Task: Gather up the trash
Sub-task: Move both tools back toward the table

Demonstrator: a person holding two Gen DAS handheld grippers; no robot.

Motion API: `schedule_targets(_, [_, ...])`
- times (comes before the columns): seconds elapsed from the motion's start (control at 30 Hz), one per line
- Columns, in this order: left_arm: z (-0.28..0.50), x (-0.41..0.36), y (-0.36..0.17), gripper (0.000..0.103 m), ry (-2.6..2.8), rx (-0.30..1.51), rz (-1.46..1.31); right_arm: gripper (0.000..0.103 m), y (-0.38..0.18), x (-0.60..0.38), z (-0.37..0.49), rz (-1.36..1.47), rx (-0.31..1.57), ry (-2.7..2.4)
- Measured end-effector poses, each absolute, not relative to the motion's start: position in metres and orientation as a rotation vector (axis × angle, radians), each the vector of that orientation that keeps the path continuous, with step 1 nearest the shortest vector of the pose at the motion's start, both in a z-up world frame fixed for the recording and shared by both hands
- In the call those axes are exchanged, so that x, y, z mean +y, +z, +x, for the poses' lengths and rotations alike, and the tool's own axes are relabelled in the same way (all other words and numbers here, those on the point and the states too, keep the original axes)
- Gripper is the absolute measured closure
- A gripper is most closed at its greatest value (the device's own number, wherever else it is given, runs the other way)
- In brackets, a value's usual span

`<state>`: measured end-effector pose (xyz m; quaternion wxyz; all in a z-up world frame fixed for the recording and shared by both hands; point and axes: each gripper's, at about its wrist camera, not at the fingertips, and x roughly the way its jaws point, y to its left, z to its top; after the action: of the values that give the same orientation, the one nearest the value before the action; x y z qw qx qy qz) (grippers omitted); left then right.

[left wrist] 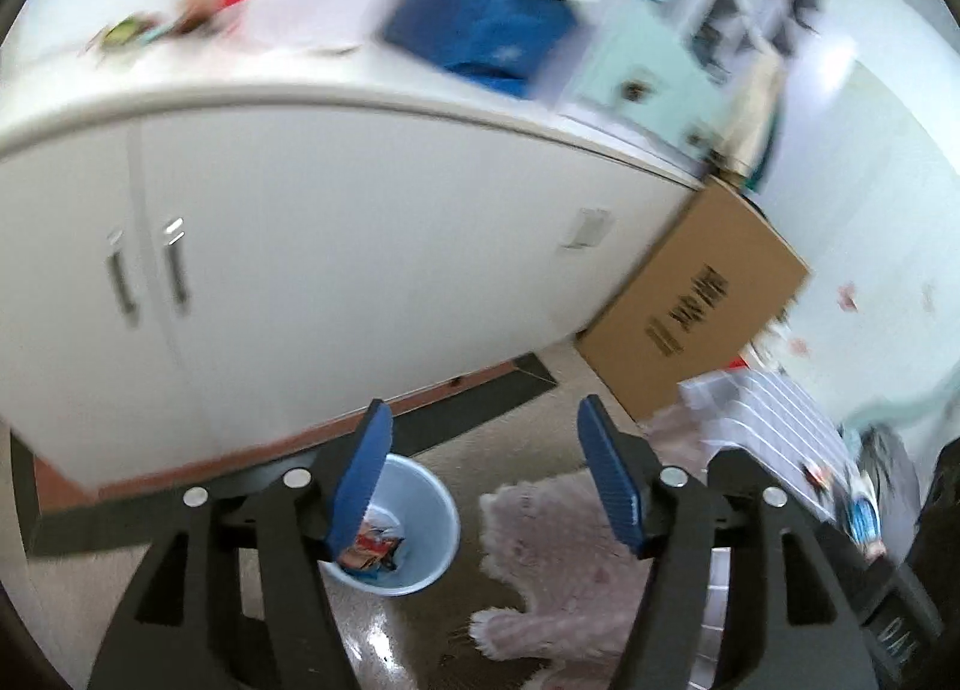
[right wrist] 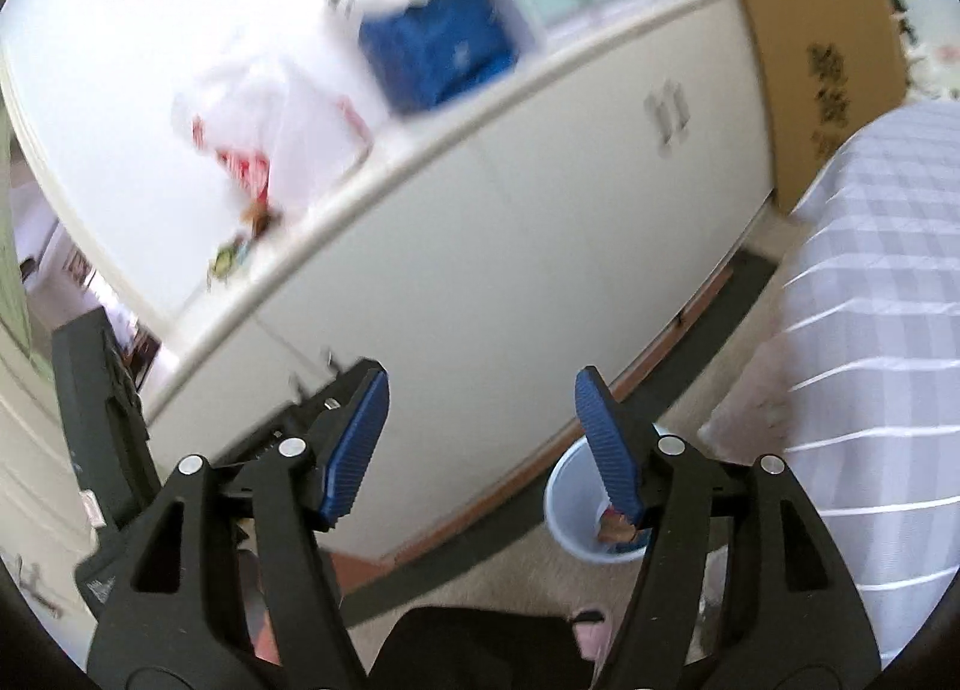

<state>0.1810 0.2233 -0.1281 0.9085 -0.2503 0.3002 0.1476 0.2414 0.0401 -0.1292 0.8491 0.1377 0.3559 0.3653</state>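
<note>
writing: black print on cardboard box [left wrist: 696, 294], blurred, unreadable. red-white print on plastic bag [right wrist: 270, 120], unreadable.

landmark: white cabinet [left wrist: 336, 246]. light blue bin [left wrist: 414, 516] on floor at cabinet foot, snack wrappers [left wrist: 375, 549] inside. pink fluffy rug [left wrist: 558, 546] just beside bin. cardboard box leans at cabinet end. on cabinet top: blue bag [left wrist: 480, 24], plastic bag, small scraps [right wrist: 228, 261] near edge. striped bedspread [right wrist: 870, 330] opposite cabinet.

left gripper [left wrist: 483, 474]: fingers wide apart, holding nothing. right gripper [right wrist: 480, 444]: fingers wide apart, holding nothing.

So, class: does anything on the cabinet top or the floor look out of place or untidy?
Yes. Wrappers and a plastic bag lie loose near the cabinet edge, not in the bin, which already holds trash. Motion blur hides details.
</note>
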Motion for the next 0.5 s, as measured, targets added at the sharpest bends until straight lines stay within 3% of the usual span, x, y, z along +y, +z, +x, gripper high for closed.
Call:
schedule_targets(0.27, [0.255,0.098,-0.096,0.04,-0.058,0.699,-0.385,0.039,-0.091,-0.102,0.269,0.341,0.639,0.488])
schedule_targets(0.5, [0.326,0.002,-0.106,0.04,-0.142,0.807,-0.272,0.039,-0.115,-0.201,0.309,0.415,0.682,0.271])
